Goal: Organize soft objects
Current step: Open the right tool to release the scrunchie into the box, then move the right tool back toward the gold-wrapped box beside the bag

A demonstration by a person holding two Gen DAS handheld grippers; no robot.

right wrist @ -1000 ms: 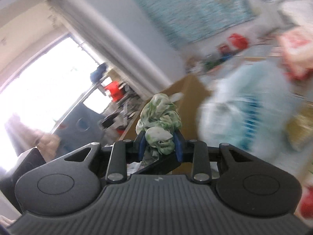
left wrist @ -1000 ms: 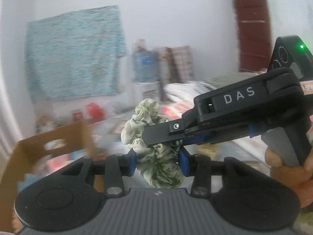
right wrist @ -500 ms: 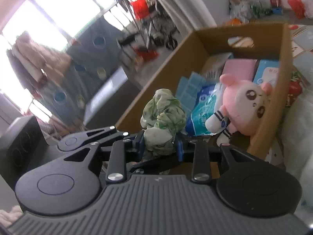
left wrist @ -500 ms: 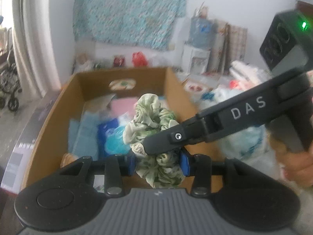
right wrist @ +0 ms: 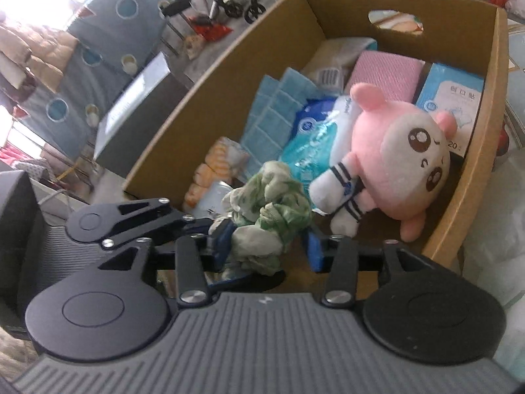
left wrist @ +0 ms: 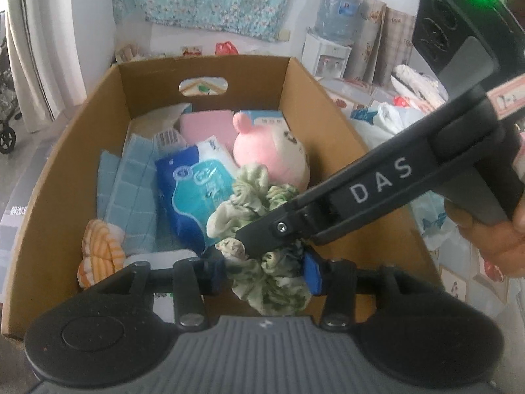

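The left gripper (left wrist: 264, 271) and right gripper (right wrist: 267, 244) both have their jaws clamped on the green scrunchie (left wrist: 262, 226), which bulges forward past the fingertips. Directly ahead, the cardboard box (left wrist: 315, 115) holds a pink plush toy (right wrist: 397, 161).

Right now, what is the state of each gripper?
Left gripper: shut on the green scrunchie.
Right gripper: shut on the same green scrunchie, over the cardboard box.

Green-and-white mottled scrunchie (left wrist: 262, 216), pink plush toy (right wrist: 403, 157), brown cardboard box (left wrist: 315, 121).
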